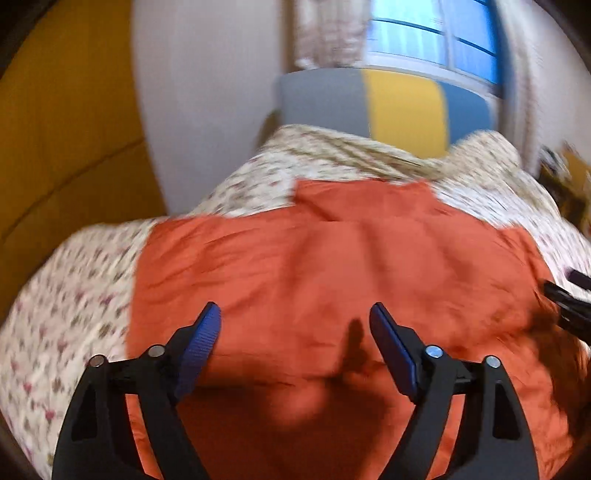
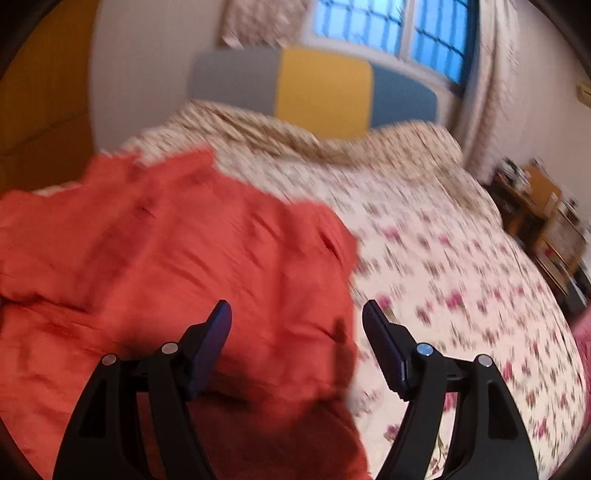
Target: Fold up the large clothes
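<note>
The left claw (image 1: 295, 314) stood spread wide with nothing between its blue pads (image 1: 201, 343), hovering over the middle of the orange garment (image 1: 332, 266). That garment lay flat on the floral bedsheet (image 1: 66, 295), its collar end pointing toward 12 o'clock. At 3 o'clock in the left wrist view a bit of the other black tool poked in at the garment's edge.

The right claw (image 2: 297, 314) was likewise splayed wide and empty, poised above the right border of the orange garment (image 2: 166, 258); its left finger hung over the cloth and its right finger over the floral bedsheet (image 2: 461, 295). From there the garment spread toward 9 and 10 o'clock, rumpled in shallow creases.

Farther out at 12 o'clock stood a headboard (image 2: 321, 85) in grey, yellow and blue panels, with a barred window (image 2: 399, 33) above it and a curtain (image 2: 487, 85) hanging at 1 o'clock. Cluttered wooden furniture (image 2: 543, 214) sat beside the bed at 3 o'clock. Both views were blurred.
</note>
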The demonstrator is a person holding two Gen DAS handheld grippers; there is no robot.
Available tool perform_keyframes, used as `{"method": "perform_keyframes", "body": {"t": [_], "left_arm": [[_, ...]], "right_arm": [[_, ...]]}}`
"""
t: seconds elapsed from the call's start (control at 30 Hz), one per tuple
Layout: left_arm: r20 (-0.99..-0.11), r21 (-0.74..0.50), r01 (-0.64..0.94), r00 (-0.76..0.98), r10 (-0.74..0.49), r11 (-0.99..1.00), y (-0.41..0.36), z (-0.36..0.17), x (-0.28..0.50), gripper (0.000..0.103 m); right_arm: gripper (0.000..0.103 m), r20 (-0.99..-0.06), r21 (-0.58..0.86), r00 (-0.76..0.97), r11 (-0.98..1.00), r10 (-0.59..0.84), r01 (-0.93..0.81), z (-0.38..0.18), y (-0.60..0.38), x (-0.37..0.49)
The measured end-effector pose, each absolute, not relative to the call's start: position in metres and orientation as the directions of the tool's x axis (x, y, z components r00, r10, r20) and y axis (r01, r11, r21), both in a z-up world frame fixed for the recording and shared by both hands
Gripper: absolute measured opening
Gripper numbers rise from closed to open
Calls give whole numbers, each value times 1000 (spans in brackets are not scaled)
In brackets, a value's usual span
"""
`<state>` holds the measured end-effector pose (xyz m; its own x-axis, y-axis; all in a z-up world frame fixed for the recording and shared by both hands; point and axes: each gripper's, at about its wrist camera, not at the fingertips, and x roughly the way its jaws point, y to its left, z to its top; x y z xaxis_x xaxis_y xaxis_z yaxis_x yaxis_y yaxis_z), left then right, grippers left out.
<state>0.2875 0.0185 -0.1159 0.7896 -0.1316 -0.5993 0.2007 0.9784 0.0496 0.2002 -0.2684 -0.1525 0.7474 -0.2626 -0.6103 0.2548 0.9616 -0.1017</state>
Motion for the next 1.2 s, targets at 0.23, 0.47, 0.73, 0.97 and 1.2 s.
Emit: {"method": "perform_keyframes", "body": {"t": [0.23, 0.47, 0.73, 0.97, 1.2], "left_arm": [[-641, -11, 28, 767, -29, 1000, 68, -122, 337, 81], [-660, 1, 5, 751, -3, 1000, 75, -137, 365, 81], [-698, -126, -28, 712, -69, 992, 98, -162, 388, 86], [-721, -100, -39, 692, -46, 994, 93, -163, 388, 87], [-593, -72, -3, 805, -41, 997, 73, -118, 338, 93]], "right_arm": [[73, -569, 69, 822, 998, 35, 5, -106, -199, 228], [60, -668, 57, 736, 994, 111, -98, -145, -152, 283], [59, -695, 112, 710, 992, 114, -49, -175, -158, 329], [60, -706, 111, 700, 993, 111, -46, -185, -166, 332], [64, -642, 162, 753, 986, 141, -46, -149, -187, 306]]}}
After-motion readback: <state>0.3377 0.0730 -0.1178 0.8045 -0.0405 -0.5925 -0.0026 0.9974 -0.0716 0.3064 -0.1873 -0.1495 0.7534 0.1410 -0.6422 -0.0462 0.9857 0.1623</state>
